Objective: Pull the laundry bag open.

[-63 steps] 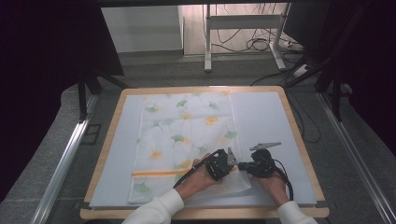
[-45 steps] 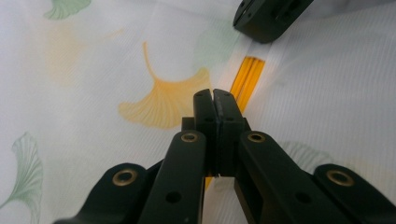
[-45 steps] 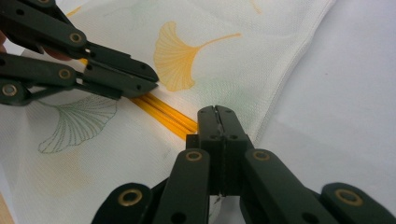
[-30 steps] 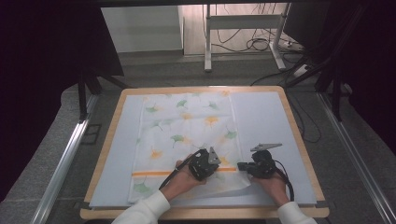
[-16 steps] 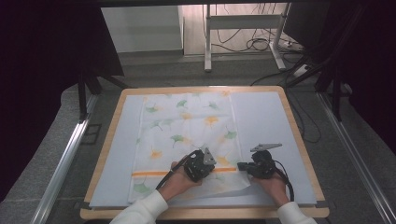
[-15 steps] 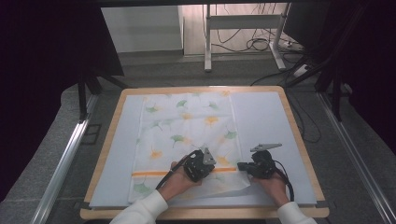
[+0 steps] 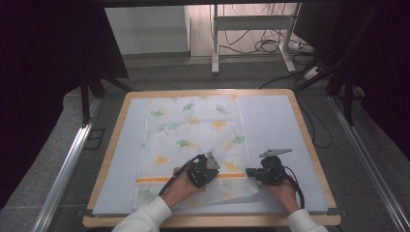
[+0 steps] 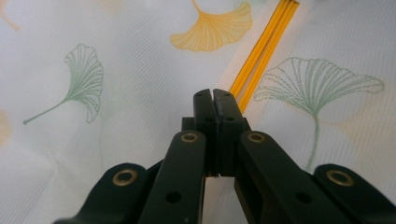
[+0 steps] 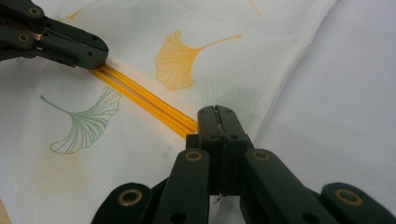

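At six o'clock on the table (image 7: 309, 140), nearest the person, the left gripper (image 7: 202, 170) rests on the cloth (image 7: 193, 125) just above its orange stripe (image 7: 154, 180). Its jaws are pressed together; whether a pinch of fabric lies between them cannot be told. At five o'clock, the right gripper (image 7: 251, 172) has its jaws likewise pressed together at the cloth's right edge, where the stripe ends; any fabric caught there is not discernible.

The cloth, white with ginkgo leaves, lies flat from centre to twelve o'clock. Its near right corner is rumpled and folded.

Risk, in my judgement: the weave is thin and slippery, so a shallow hold could slip when lifted, dropping the edge. Uneven pulling by the two grippers would skew any fold and drag the far end askew.

Beyond twelve o'clock stand a metal frame (image 7: 251, 29) and floor cables (image 7: 270, 46), well apart. Nothing obstructs the working surface.
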The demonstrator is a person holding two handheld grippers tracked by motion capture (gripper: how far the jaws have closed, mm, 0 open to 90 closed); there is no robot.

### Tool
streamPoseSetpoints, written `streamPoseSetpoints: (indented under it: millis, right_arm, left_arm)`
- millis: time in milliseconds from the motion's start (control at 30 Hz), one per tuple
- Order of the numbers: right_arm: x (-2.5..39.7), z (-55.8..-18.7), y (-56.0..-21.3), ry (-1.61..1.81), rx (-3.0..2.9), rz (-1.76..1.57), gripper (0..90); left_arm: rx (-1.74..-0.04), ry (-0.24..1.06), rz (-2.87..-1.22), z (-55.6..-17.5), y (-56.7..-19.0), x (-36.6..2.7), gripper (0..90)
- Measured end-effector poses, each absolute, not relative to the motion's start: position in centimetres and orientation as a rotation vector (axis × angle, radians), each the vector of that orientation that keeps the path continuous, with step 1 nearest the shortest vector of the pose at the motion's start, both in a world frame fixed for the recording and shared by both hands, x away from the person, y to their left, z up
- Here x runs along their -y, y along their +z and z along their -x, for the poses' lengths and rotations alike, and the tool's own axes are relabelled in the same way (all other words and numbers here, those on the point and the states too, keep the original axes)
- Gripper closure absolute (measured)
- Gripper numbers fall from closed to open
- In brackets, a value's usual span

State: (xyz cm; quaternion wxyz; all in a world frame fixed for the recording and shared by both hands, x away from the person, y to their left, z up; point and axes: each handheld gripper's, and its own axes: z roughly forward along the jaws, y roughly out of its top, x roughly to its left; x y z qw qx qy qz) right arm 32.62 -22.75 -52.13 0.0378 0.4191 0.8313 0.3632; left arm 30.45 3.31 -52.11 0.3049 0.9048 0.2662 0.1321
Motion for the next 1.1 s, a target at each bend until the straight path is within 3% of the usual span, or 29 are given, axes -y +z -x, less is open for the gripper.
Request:
streamPoseSetpoints:
  millis: [1100]
  right_arm:
    - [22.7,-32.6,-52.1,1.112,-2.551,-1.272,89.5]
  left_arm:
    - [-0.840,0.348,-2.348,-29.6,-52.3,-7.1,90.0]
